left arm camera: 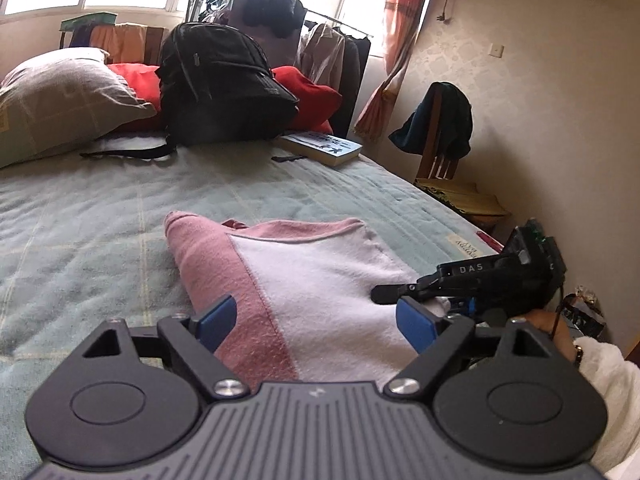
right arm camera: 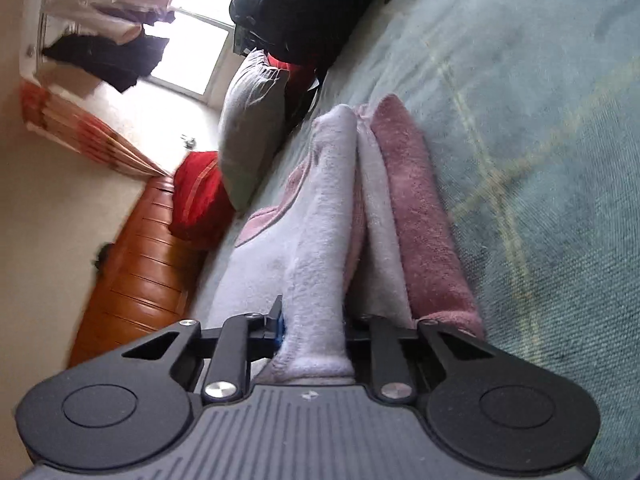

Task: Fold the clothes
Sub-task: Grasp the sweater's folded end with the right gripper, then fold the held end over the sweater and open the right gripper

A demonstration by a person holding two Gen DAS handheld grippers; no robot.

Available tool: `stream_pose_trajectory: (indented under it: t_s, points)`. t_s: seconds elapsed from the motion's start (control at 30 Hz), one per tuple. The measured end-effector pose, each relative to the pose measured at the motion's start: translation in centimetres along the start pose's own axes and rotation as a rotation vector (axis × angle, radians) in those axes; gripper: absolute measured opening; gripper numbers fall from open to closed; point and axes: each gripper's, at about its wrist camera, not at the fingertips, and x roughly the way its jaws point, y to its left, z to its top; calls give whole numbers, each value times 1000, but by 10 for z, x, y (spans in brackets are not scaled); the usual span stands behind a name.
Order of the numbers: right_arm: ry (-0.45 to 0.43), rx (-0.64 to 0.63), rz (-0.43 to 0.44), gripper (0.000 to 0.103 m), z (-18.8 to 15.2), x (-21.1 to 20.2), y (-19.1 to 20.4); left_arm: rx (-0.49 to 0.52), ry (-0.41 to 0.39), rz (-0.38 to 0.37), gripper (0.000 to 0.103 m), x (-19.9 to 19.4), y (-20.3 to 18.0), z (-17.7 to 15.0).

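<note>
A pink and white garment (left arm camera: 320, 276) lies folded on the green bed cover (left arm camera: 100, 216). In the left wrist view my left gripper (left arm camera: 316, 320) stands open over its near end, one blue pad on the pink strip and the other at the white part. My right gripper (left arm camera: 394, 294), held by a hand (left arm camera: 548, 324), comes in from the right at the garment's right edge. The right wrist view is rolled sideways; there my right gripper (right arm camera: 314, 332) is shut on a raised white fold of the garment (right arm camera: 328, 224), with more pink and white layers beside it.
A black backpack (left arm camera: 224, 84), a grey pillow (left arm camera: 60, 96), red cloth (left arm camera: 308, 92) and a book (left arm camera: 320, 146) sit at the far end of the bed. A wooden chair (left arm camera: 436, 160) with dark clothing stands by the right wall. Wooden furniture (right arm camera: 136, 264) flanks the bed.
</note>
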Motion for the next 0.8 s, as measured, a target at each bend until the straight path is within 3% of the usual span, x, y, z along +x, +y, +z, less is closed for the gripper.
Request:
stream_pose_trajectory:
  t_s: [0.1, 0.47, 0.67, 0.8]
  points:
    - [-4, -84, -64, 24, 3, 0, 25, 9, 0, 1, 87, -1, -3, 1]
    - [51, -125, -189, 24, 18, -6, 27, 38, 20, 2, 87, 1, -12, -1]
    - [-8, -111, -175, 23, 9, -24, 20, 36, 34, 3, 87, 3, -11, -1]
    - [6, -143, -213, 25, 13, -23, 20, 23, 41, -12, 87, 7, -12, 1]
